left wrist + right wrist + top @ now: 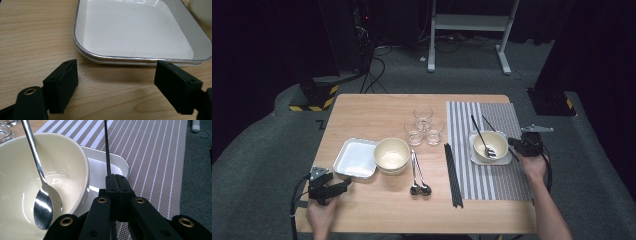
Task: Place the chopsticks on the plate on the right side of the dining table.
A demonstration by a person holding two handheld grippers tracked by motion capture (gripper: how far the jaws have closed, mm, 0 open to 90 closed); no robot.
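Observation:
My right gripper (513,143) (116,178) is shut on a thin black chopstick (107,150) (492,126), which runs away from the jaws over a small white tray (100,167). On that tray sits a cream bowl (65,157) (479,150) with a metal spoon (42,205) (482,137) resting inside. All of this lies on a striped placemat (492,185) (155,152) at the table's right. My left gripper (343,185) (116,77) stands open and holds nothing, just short of the near corner of a white rectangular tray (354,157) (135,32).
Stacked cream bowls (391,155) sit right of the white tray. Three glasses (424,125) cluster at mid-table. Two spoons (418,175) and a set of black chopsticks (453,175) lie in front of them. The placemat's right edge is near the table's edge.

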